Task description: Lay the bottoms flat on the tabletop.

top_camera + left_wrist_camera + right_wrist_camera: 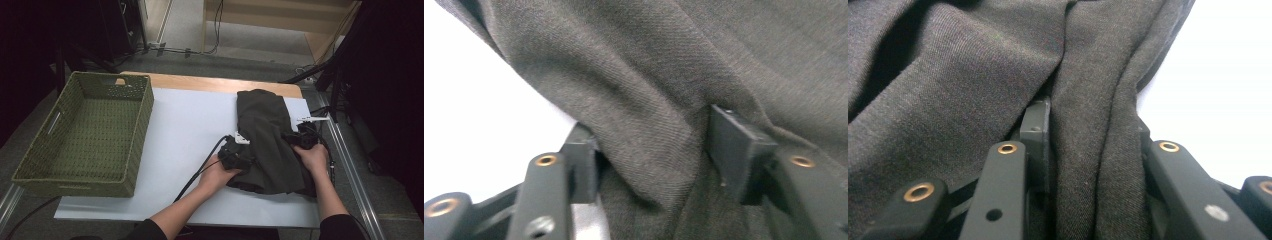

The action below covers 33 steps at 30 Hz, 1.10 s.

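Tools (235, 159) (299, 139) pinch folds on opposite sides of dark garment (267, 145).

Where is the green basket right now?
In the high view, the green basket sits on the left side of the table, partly over the white mat's left edge. It is well apart from the dark cloth on the right.

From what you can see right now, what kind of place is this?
Probably a lab or studio set up for recording, not a home: a white-topped table, cables on the floor, dark stands around it, and a green woven basket.
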### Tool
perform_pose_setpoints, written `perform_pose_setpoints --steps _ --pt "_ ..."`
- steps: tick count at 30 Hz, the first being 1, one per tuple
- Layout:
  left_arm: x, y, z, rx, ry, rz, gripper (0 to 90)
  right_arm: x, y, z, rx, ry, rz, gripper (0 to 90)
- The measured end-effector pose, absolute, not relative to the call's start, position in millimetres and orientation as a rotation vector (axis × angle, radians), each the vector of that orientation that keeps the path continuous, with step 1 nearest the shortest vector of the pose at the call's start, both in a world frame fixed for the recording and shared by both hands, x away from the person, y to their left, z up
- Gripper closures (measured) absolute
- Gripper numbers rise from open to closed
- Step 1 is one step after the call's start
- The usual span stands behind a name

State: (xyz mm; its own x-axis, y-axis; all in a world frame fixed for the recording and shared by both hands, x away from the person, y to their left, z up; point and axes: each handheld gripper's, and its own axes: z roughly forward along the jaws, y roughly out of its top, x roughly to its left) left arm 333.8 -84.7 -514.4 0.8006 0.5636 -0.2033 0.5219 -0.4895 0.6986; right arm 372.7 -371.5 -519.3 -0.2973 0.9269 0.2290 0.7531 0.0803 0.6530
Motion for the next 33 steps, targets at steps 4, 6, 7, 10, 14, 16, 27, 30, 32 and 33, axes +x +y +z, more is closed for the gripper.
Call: perform_pose_setpoints --steps 4,6,7,10,14,16,27,30,32,33 --pt "337.0 -83.6 -515.2 2.154 0.834 -0.019 63.2 372.7 -370.8 -518.5 1.709 2.111 1.031 66.6" --pt "337.7 -83.2 -514.4 2.144 0.843 -0.049 71.7 372.5 -369.5 -517.0 1.721 2.108 1.028 68.9" --pt "337.7 -83.2 -514.4 2.144 0.843 -0.049 73.3 372.5 -369.5 -517.0 1.721 2.108 1.028 68.9" --pt "340.7 -79.5 -509.5 2.116 0.875 -0.109 77.1 372.6 -368.2 -515.0 1.767 2.108 1.065 71.2" --pt "344.8 -73.7 -502.5 2.066 0.903 -0.171 77.9 372.8 -370.9 -514.6 1.821 2.095 1.120 71.5" --pt "347.9 -68.6 -495.6 2.057 0.909 -0.189 78.2 372.4 -369.4 -513.3 1.830 2.095 1.122 71.6" --pt "354.7 -45.5 -484.0 2.049 0.933 -0.221 78.4 368.9 -356.3 -505.7 1.841 2.110 1.161 71.7" --pt "355.3 -40.9 -481.8 2.044 0.934 -0.225 78.4 368.7 -353.2 -505.0 1.836 2.116 1.165 71.7" --pt "355.7 -37.1 -480.1 2.044 0.937 -0.221 78.4 368.4 -350.0 -504.3 1.829 2.124 1.164 71.7" --pt "356.8 -32.6 -478.7 2.049 0.941 -0.223 78.4 368.2 -346.3 -503.8 1.823 2.129 1.164 71.7"
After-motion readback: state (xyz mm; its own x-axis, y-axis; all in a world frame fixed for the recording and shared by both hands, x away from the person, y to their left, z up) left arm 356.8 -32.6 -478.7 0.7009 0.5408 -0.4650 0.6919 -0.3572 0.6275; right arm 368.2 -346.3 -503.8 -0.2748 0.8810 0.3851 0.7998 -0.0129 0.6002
